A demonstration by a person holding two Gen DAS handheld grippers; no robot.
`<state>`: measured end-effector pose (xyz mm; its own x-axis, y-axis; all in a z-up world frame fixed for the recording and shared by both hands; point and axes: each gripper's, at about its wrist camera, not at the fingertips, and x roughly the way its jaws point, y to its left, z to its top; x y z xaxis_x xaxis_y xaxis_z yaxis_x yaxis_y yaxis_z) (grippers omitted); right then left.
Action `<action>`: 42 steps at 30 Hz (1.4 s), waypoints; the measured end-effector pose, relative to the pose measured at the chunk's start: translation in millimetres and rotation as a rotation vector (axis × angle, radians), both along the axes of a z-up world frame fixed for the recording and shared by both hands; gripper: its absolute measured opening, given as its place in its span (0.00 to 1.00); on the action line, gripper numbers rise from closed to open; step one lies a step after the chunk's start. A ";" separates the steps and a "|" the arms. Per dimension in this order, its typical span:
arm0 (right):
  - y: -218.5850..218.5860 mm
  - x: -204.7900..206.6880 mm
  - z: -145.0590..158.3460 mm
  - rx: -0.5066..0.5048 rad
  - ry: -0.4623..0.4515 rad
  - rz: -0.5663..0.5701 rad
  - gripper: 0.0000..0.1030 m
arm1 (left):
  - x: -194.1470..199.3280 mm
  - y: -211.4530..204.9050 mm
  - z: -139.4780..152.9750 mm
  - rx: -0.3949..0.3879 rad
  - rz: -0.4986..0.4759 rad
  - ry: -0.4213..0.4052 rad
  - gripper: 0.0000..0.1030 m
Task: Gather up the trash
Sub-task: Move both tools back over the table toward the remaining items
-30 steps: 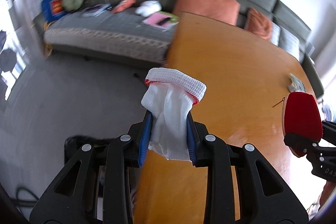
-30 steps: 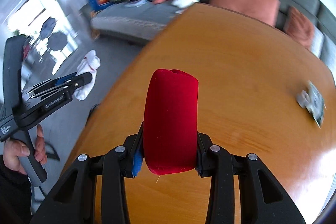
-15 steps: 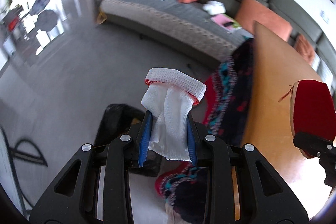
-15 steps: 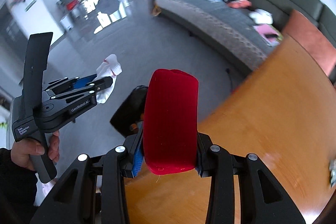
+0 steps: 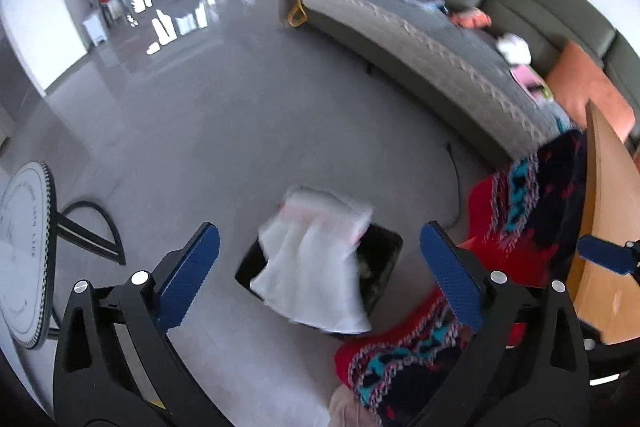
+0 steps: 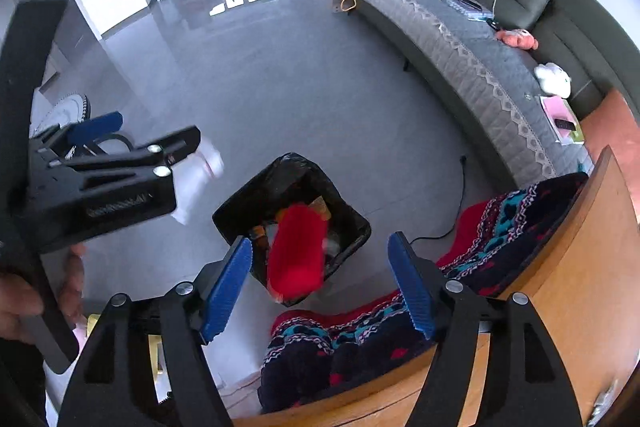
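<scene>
A black-lined trash bin point(image 6: 320, 179) stands on the grey floor below both grippers; it also shows in the left wrist view point(image 5: 386, 247). My left gripper point(image 5: 320, 263) is open, and a blurred white mesh cloth point(image 5: 316, 267) hangs free in the air between its jaws, over the bin. My right gripper point(image 6: 322, 287) is open, and a blurred red piece point(image 6: 298, 255) is in the air over the bin's mouth. The left gripper also shows in the right wrist view point(image 6: 188, 147), with the white cloth point(image 6: 200, 171) beside it.
A patterned red and dark blanket point(image 6: 500, 239) drapes over a chair beside the wooden table point(image 6: 580, 287). A long grey sofa point(image 6: 480, 59) runs along the far side. A white fan point(image 5: 24, 255) stands on the floor at left. The bin holds other trash.
Both grippers have swung from the table to above the bin and opened. The white cloth and the red piece have left the jaws and are falling.
</scene>
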<state>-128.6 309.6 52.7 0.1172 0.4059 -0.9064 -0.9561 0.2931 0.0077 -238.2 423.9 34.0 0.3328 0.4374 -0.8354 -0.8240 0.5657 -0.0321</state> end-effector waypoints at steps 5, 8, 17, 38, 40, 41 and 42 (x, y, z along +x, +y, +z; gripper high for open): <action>-7.5 5.4 -2.5 0.006 0.035 -0.011 0.69 | 0.6 -0.1 1.3 0.013 -0.005 0.012 0.94; -12.0 10.9 1.1 0.021 0.052 -0.028 0.69 | 4.3 -1.9 -0.9 -0.002 -0.019 0.003 0.94; -49.9 44.5 15.5 0.076 0.078 -0.133 0.69 | 39.4 -21.3 6.5 0.006 -0.109 0.007 0.94; -254.5 146.3 26.5 0.143 0.071 -0.514 0.69 | 188.3 -186.1 39.5 0.042 -0.489 -0.057 0.94; -279.2 154.6 25.7 0.148 0.072 -0.556 0.69 | 202.2 -212.0 40.3 0.047 -0.543 -0.056 0.94; -290.7 158.4 25.1 0.150 0.072 -0.574 0.69 | 207.5 -222.9 40.4 0.051 -0.566 -0.054 0.94; -300.2 160.5 24.5 0.152 0.073 -0.588 0.69 | 214.9 -237.7 40.7 0.056 -0.596 -0.052 0.94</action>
<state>31.8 9.4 77.2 0.3009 0.4176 -0.8574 -0.6302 0.7618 0.1498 -23.3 186.2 74.7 0.5743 0.2059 -0.7923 -0.3627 0.9317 -0.0208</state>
